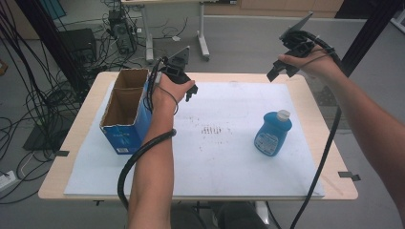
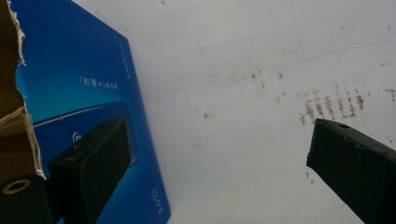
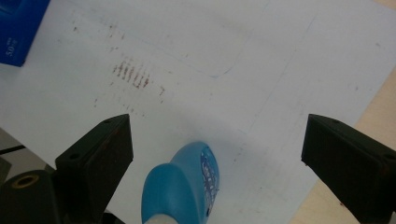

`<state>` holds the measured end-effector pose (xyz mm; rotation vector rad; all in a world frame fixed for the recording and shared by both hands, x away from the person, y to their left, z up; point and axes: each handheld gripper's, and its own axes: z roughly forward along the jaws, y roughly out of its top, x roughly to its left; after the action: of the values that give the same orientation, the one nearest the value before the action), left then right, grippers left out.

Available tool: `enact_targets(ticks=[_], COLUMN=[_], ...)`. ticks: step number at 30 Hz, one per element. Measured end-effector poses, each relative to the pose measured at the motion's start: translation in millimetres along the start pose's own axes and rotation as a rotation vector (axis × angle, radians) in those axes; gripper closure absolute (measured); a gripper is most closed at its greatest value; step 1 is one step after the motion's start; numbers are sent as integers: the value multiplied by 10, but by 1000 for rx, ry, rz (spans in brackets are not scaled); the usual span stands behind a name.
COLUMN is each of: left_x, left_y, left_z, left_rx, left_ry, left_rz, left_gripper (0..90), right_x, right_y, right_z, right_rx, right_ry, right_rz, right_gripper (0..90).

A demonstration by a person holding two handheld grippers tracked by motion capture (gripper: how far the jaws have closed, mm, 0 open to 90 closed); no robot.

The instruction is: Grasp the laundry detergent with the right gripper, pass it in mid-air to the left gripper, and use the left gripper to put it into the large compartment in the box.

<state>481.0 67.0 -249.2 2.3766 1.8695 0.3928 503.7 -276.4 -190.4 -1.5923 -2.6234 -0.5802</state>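
On the table [image 1: 71, 157], a white sheet [image 1: 224, 167] spread over most of the top, marked with reddish-brown scuffs near its middle. At the left of the sheet, an open blue carton [image 1: 125, 125], upright, flaps up, brown inside and apparently empty as far as the high view reaches. At the right and somewhat nearer, well apart from the carton, a blue bottle [image 1: 273, 133] with a pale cap, standing upright on the sheet and untouched.

Left gripper [image 1: 190, 93] raised just beside the carton's right wall, jaws spread wide with nothing between them; through its own view, bare sheet in the gap and the carton's blue face [image 2: 84, 88] at the left. Right gripper [image 1: 277, 71] held high over the far right of the table, jaws likewise wide apart and empty; in its own view, the bottle [image 3: 187, 182] below and between the jaws, cap toward the camera, clearly not gripped.

Judged from this: likely a bottle-into-carton job, barely begun. Nothing grasped, nothing lifted, carton not yet loaded. Left to do, by this reading: lowering onto the bottle, closing on it, carrying it left, setting it inside the carton.
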Motion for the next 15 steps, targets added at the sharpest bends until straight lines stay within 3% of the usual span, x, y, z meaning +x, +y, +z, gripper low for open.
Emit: enact_targets(ticks=[3, 11, 15], left_x=[-17, -29, -39], left_y=[-27, -88, -101], left_z=[-27, -117, -151], left_rx=[-2, -12, -18], left_ry=[2, 5, 3], left_rz=[-4, -6, 3], left_gripper=[64, 64, 64], right_x=[-6, -23, -23], right_y=[-167, -479, -690], right_z=[-69, -245, -340], right_rx=[-11, -33, -50], right_ry=[34, 67, 84], right_rz=[-19, -55, -97], right_gripper=[84, 74, 52])
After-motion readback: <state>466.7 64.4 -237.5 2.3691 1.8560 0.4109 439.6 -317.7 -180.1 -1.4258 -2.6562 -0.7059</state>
